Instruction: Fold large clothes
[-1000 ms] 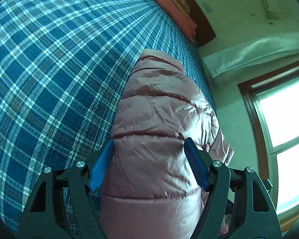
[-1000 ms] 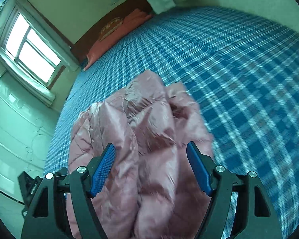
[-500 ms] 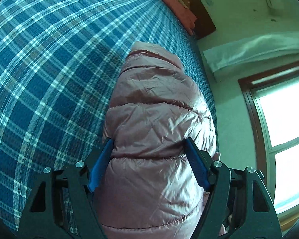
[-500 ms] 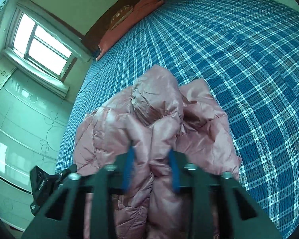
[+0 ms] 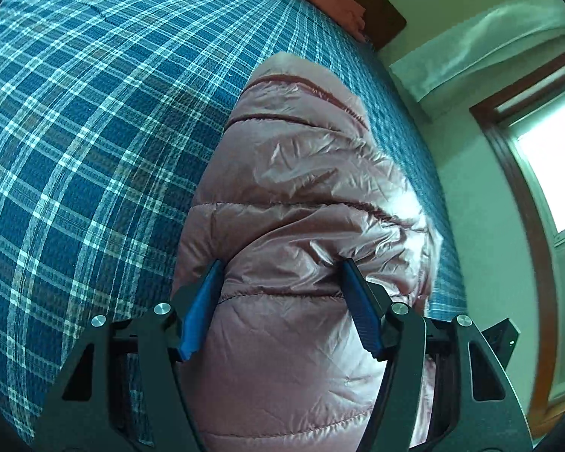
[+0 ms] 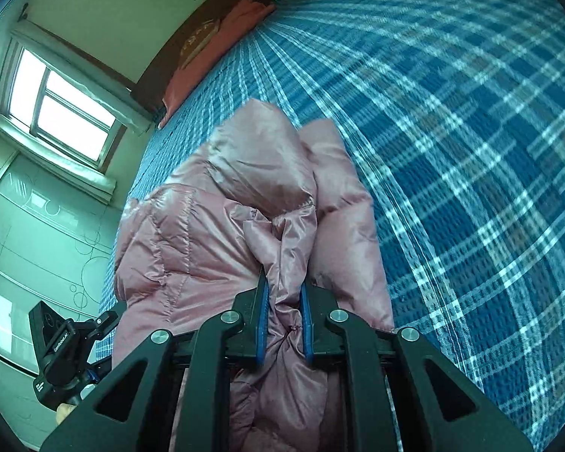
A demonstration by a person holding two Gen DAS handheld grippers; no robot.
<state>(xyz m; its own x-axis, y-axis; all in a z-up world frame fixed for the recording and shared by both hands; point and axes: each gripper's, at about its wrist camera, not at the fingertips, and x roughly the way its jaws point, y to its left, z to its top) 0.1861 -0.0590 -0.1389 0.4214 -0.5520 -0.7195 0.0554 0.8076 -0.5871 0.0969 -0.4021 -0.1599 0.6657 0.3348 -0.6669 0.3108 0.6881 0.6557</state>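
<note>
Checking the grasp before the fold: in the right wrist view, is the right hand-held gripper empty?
No. The right hand-held gripper has its blue pads pinched on a bunched fold of the pink puffer jacket.

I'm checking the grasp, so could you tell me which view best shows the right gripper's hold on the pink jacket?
The right wrist view: the right gripper is shut on a bunched fold of the pink jacket. The left wrist view shows only the jacket, not that gripper.

Pink quilted puffer jacket (image 5: 305, 203), shiny, creased, bunched in a long heap. Lies on the blue plaid bed cover (image 5: 94, 132) toward the window-side edge. One thin fold (image 6: 286, 263) gathered, standing up.
</note>
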